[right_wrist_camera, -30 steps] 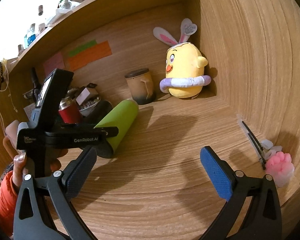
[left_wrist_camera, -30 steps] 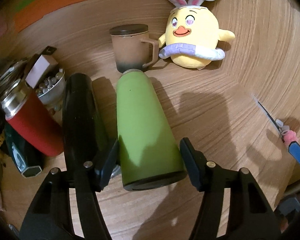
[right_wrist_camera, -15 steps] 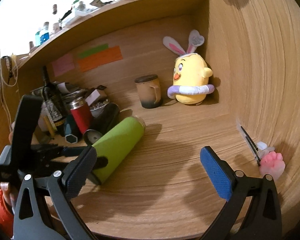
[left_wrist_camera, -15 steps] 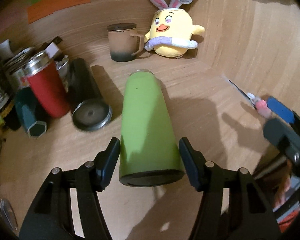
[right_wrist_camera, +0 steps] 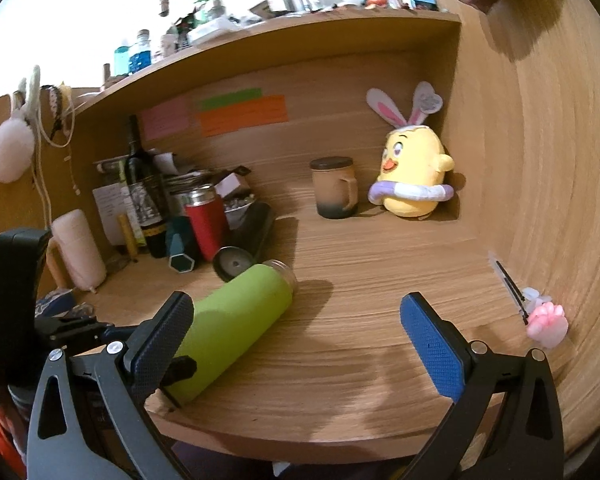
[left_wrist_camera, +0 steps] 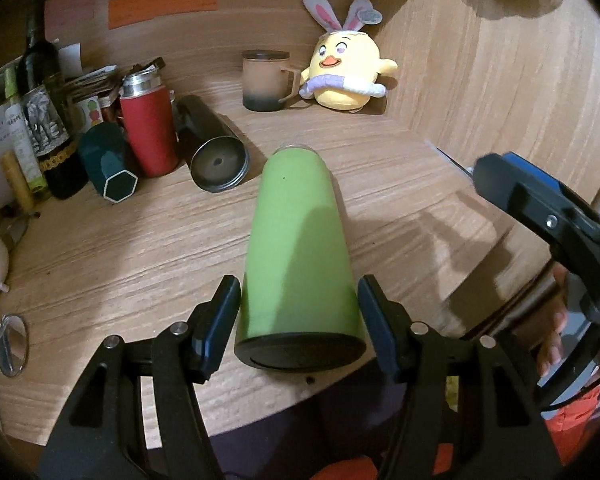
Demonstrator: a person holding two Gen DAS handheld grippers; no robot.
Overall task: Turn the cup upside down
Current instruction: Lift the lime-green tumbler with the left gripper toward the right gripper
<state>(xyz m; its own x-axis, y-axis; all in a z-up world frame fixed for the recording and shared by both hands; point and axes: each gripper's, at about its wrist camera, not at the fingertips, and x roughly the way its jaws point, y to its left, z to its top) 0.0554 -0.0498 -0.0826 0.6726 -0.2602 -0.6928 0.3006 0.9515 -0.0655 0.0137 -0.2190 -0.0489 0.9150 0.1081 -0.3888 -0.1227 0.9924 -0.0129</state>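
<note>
On the grained wooden desk [left_wrist_camera: 100, 248], our left gripper [left_wrist_camera: 298, 320] grasps the smooth matte lime-green tapered metal cup [left_wrist_camera: 298, 256] by its black base, mouth aimed at twelve o'clock. We should swing the base overhead and lower the steel rim flat. Our right gripper [right_wrist_camera: 296, 344], at three o'clock, is spread wide, empty.

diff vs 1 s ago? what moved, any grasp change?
The left gripper, shut on the green cup throughout, has pulled it back from beside the lying black tumbler toward the desk's front edge; the cup's base now sits at that edge. The right gripper stays open, holding nothing. The mug, plush chick and red flask stayed put.
</note>
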